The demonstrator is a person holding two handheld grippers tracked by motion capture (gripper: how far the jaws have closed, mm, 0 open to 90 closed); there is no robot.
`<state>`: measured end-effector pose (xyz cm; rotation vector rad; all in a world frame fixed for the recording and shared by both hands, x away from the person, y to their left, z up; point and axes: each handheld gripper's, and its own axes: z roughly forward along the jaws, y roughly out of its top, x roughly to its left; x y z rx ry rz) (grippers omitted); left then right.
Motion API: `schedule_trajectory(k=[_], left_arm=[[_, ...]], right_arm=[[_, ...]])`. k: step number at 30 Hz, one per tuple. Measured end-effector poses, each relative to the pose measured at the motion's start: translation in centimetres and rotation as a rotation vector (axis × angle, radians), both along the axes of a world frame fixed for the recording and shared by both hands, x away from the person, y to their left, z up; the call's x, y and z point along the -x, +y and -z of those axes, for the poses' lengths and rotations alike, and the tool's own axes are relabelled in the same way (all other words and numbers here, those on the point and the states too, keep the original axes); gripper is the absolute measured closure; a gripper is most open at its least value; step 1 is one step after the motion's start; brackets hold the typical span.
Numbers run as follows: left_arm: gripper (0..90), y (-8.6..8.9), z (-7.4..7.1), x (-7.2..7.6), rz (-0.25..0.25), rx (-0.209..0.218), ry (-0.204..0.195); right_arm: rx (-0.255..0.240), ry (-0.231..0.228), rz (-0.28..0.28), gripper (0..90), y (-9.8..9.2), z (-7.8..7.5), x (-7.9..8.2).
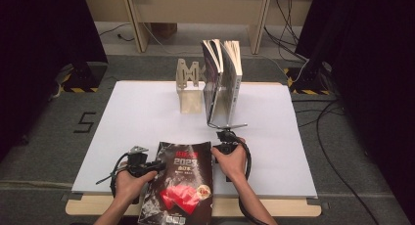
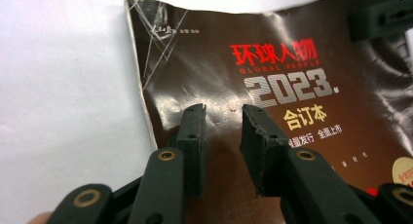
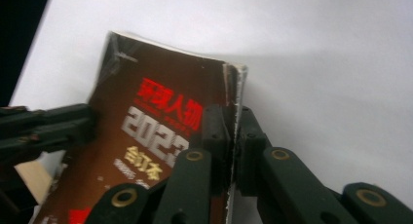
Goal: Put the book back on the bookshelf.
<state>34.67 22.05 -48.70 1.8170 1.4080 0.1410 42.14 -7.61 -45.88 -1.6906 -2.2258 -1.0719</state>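
At the lower centre of the high view, the dark magazine (image 1: 178, 183) lies on the white counter (image 1: 137, 117). The right gripper (image 3: 233, 124) has its jaws clamped on the magazine's right edge; the left gripper (image 2: 221, 118) hovers over the cover, jaws apart.

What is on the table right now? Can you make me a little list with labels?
book in front: dark magazine with red writing and 2023, lying near the table's front edge
right gripper: shut on the magazine's right edge
left gripper: jaws apart over the cover's left part
behind: standing books leaning by a pale bookend
table: white top
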Motion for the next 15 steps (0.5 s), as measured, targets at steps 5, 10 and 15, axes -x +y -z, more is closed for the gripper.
schedule_trajectory(k=[5,10,15], left_arm=[[62.1,0.2,-0.8,0.2,0.008,0.018,-0.042],[56.8,0.3,-1.8,0.2,0.004,0.035,-0.085],[52.5,0.5,-2.2,0.3,-0.002,0.047,-0.094]], right_arm=[[-0.053,-0.037,0.012,87.1,0.1,-1.7,0.4],[-0.079,-0.093,0.01,87.1,0.1,-3.9,0.9],[-0.09,-0.136,0.017,87.1,-0.2,-5.6,0.9]])
